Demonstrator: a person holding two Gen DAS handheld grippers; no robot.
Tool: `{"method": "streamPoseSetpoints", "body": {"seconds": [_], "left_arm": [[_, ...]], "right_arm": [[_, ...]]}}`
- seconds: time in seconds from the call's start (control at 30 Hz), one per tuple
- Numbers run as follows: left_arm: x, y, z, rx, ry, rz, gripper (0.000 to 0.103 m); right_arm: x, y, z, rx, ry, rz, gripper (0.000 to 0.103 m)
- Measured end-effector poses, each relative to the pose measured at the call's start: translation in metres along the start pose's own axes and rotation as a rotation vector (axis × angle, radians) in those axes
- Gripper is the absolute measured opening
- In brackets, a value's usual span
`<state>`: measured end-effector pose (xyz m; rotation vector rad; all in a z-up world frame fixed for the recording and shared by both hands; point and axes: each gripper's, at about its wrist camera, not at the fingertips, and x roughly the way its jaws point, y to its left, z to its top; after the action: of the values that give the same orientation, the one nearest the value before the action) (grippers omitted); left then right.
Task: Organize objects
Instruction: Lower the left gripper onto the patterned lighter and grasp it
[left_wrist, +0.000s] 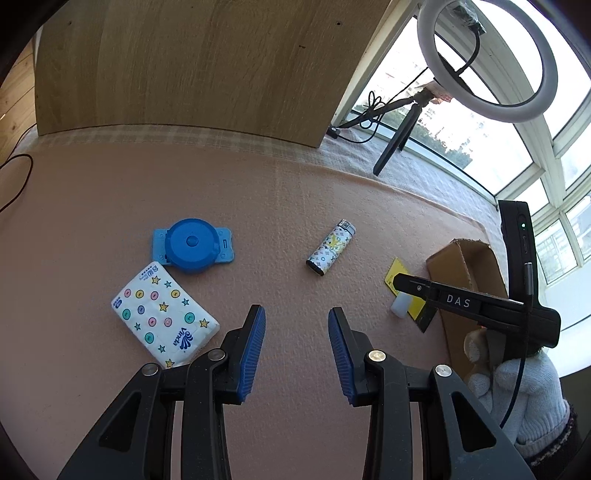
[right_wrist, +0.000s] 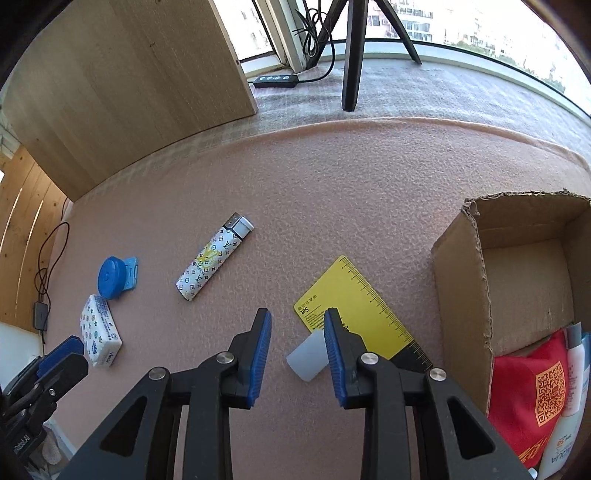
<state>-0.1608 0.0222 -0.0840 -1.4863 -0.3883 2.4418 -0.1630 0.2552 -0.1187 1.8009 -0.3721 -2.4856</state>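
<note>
Blue-padded left gripper (left_wrist: 296, 314) spread wide, empty, above pink mat (left_wrist: 295, 206); right gripper (right_wrist: 297, 317) likewise parted, empty, over yellow ruler card (right_wrist: 360, 306) beside cardboard box (right_wrist: 461, 273). Patterned lighter (right_wrist: 214, 256) lying mid-mat, untouched.

A ring light (left_wrist: 487, 59) is standing on a black tripod (right_wrist: 351, 51) near the window (left_wrist: 461, 140); a wooden panel (left_wrist: 192, 66) is rising behind the pink surface (right_wrist: 351, 177); a black power strip (right_wrist: 275, 80) is lying beside it
</note>
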Motion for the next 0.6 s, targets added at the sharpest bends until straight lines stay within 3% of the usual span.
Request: {"method": "streamPoseSetpoints", "body": {"seconds": [0.2,0.6], "left_arm": [[-0.002,0.008,0.000,-0.009,-0.001,-0.007,0.038],[0.006,0.007,0.001,0.003,0.015,0.001,0.038]], "right_arm": [[0.011,-0.005,-0.006,0.018,0.029,-0.001,0.027],[0.004,0.002,-0.050,-0.001,0.059,0.093,0.027]]}}
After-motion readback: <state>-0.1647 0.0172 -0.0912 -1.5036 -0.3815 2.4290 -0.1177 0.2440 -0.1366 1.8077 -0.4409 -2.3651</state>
